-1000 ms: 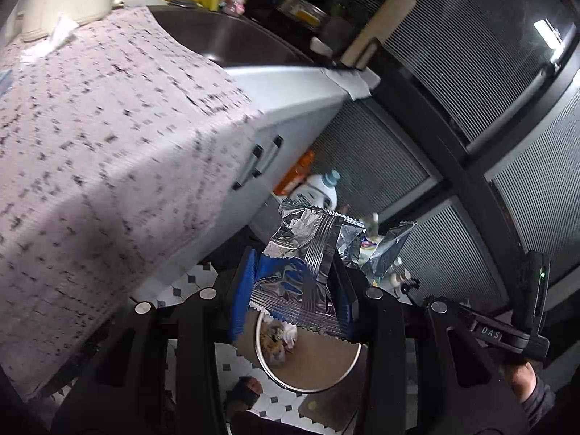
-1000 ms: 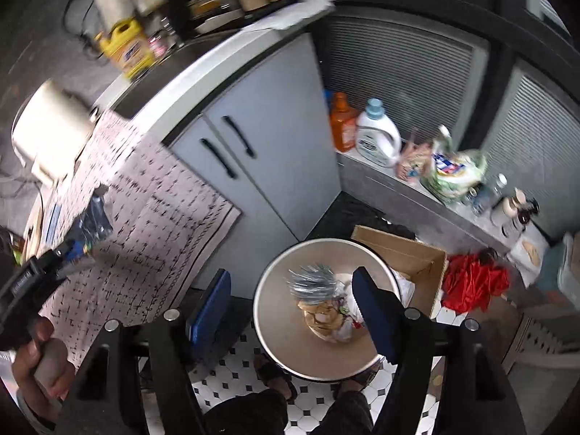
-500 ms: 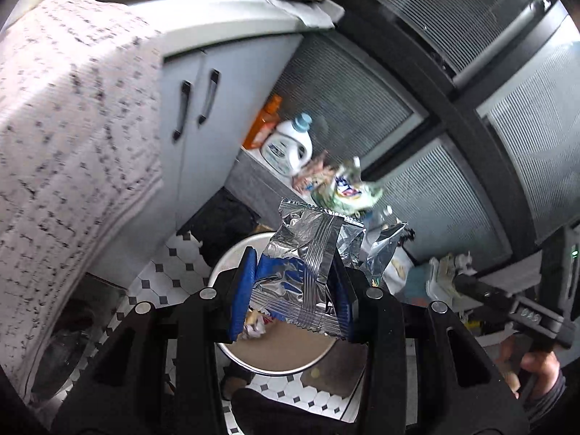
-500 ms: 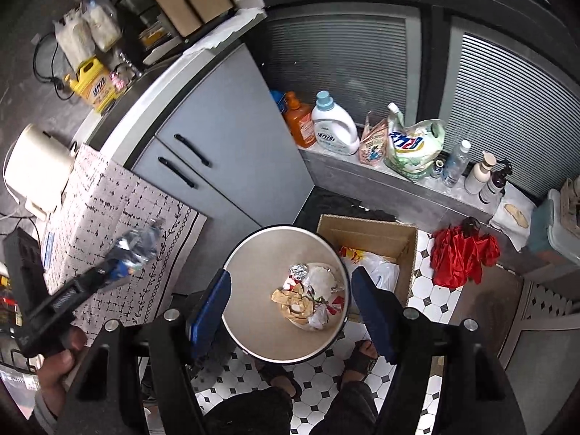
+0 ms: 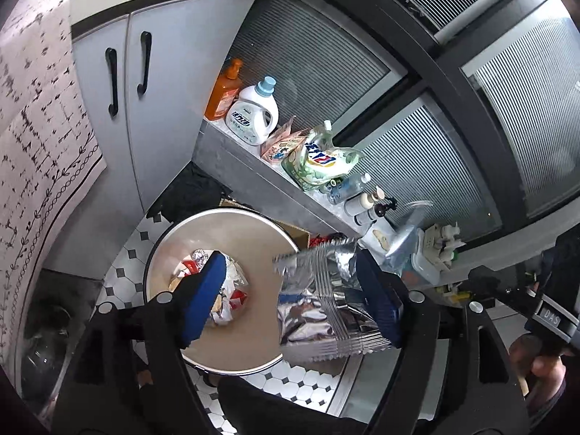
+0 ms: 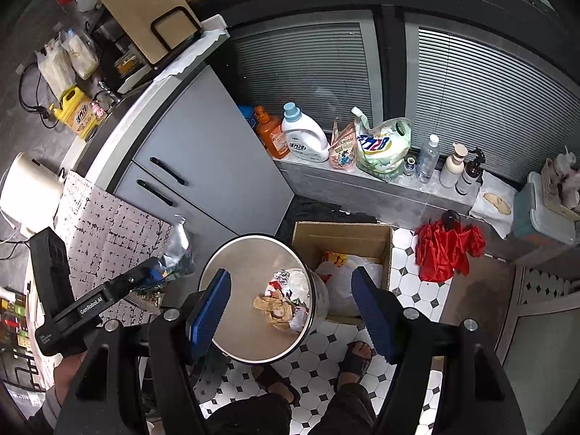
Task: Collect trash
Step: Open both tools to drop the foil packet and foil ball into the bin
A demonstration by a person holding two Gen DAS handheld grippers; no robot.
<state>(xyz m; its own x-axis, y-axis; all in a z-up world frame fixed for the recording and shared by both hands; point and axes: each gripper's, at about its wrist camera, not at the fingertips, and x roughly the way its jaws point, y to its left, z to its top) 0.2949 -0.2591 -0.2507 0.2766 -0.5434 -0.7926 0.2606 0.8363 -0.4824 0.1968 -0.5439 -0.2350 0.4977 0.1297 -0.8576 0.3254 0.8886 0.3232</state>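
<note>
Tiled floor, one bin; left hand-held gripper just opened, one foil wrapper between jaws; right hand-held gripper wide, empty

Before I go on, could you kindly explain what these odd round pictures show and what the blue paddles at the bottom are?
There is no robot here: a person holds a handheld two-finger gripper in each hand, and a wide-angle camera on each one looks forward along its fingers. The blue paddles are the finger pads.

The left camera looks over the left gripper. Its jaws have just been opening, and a silver foil wrapper hangs between them against one pad, over the round trash bin, which already holds crumpled rubbish.

The right camera looks down through the right gripper, open and empty, onto the same bin on the tiled floor. Beside the bin stands a cardboard box; a ledge behind it carries a white detergent bottle and other bottles.
</note>
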